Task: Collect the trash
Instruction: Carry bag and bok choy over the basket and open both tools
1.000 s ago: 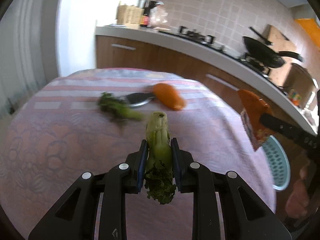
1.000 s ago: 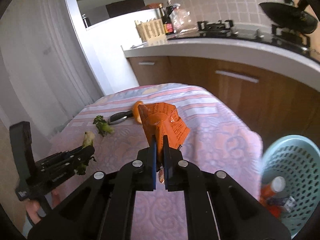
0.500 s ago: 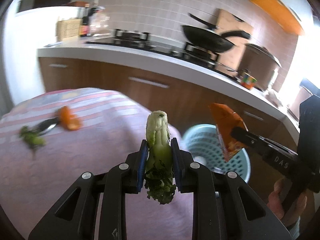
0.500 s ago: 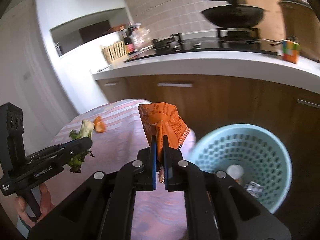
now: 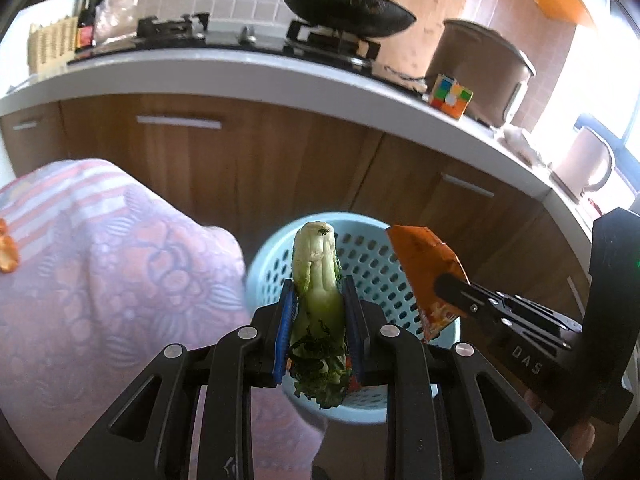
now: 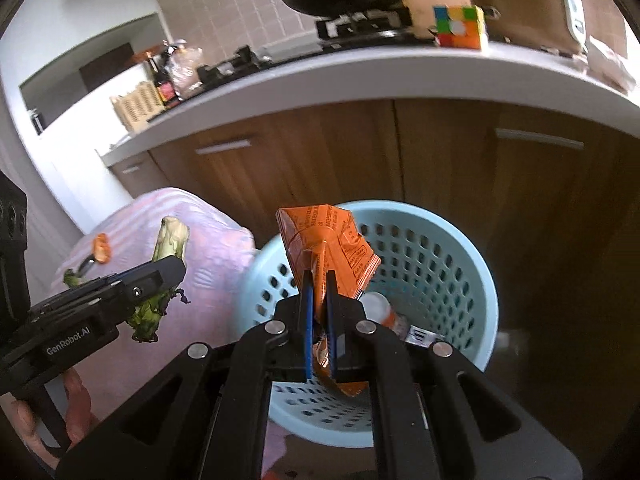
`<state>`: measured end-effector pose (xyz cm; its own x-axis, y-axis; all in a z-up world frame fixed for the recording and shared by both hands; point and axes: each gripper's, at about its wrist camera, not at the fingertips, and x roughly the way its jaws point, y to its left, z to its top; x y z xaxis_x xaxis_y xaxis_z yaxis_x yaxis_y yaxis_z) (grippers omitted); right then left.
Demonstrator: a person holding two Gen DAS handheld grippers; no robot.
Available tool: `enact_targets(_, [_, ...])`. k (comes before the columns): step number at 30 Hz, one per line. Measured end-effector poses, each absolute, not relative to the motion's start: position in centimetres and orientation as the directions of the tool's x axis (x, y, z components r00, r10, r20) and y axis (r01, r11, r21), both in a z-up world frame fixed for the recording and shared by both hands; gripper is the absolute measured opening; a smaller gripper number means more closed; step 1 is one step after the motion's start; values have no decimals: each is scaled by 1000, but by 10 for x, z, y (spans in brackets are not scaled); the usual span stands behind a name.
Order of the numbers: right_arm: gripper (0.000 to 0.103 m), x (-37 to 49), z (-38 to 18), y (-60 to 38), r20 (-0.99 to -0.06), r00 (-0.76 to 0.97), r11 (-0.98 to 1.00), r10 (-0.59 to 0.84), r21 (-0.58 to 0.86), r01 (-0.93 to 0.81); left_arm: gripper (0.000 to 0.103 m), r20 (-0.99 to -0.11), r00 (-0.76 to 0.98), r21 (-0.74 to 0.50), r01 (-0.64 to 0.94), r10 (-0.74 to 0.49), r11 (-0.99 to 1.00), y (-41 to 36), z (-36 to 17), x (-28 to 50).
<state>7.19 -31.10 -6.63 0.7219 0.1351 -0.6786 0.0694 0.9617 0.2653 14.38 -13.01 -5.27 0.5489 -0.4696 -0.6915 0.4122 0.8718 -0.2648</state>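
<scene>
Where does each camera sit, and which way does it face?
Left wrist: on the left tool, looking forward and down past its held vegetable stalk to the bin; the right tool and wrapper show at right.
Right wrist: on the right tool, looking down over the wrapper into the bin; the left tool and a hand show at left.
Shared: bin, counter, cube, both loads.

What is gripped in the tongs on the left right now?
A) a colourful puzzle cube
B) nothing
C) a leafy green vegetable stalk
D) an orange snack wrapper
C: the left tongs are clamped on a vegetable stalk with its pale base pointing out over the blue basket.
</scene>
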Motion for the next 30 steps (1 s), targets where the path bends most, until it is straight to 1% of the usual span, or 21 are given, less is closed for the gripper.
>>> enact_targets(6, [4, 79, -89, -323, -716, 684, 954, 138, 281, 101, 22, -727, 514, -254, 415, -455, 874, -145, -69, 151])
enact_targets(12, [4, 83, -99, -327, -733, 663, 951, 151, 292, 105, 22, -749, 494, -249, 409, -443, 878, -151, -79, 154])
enact_targets(13, [5, 83, -100, -327, -737, 659, 951, 150, 290, 107, 25, -750, 494, -250, 404, -440, 880, -150, -80, 154])
enact_targets(14, [5, 83, -100, -327, -738, 658, 951, 149, 290, 109, 33, -747, 496, -252, 404, -443, 879, -149, -79, 154])
enact_targets(16, [5, 83, -101, -326, -741, 653, 950, 156, 295, 107, 39, -739, 508, -248, 405, -442, 880, -148, -77, 153])
enact_targets(19, [12, 84, -103, -326, -745, 647, 946, 164, 305, 111, 39, -734, 516, -245, 405, -442, 881, -143, -74, 151])
enact_targets(21, [14, 84, -104, -326, -744, 646, 943, 171, 313, 110, 39, -733, 522, -241, 401, -436, 884, -141, -73, 150])
enact_targets(22, [18, 84, -103, -325, -743, 647, 943, 172, 313, 110, 39, -731, 525, -240, 398, -435, 885, -139, -71, 149])
enact_targets(25, [30, 82, -100, -322, -737, 653, 944, 172, 312, 104, 44, -724, 540, -237, 388, -428, 891, -132, -68, 146])
enact_targets(27, [32, 80, -96, -320, -730, 662, 947, 169, 307, 97, 45, -719, 549, -237, 384, -427, 893, -127, -65, 144])
enact_targets(29, [40, 78, -93, -319, -724, 668, 948, 172, 307, 88, 45, -712, 560, -234, 378, -423, 896, -122, -60, 142])
enact_targets(30, [42, 77, -90, -317, -717, 675, 949, 172, 305, 82, 45, -709, 567, -232, 375, -420, 898, -119, -58, 141])
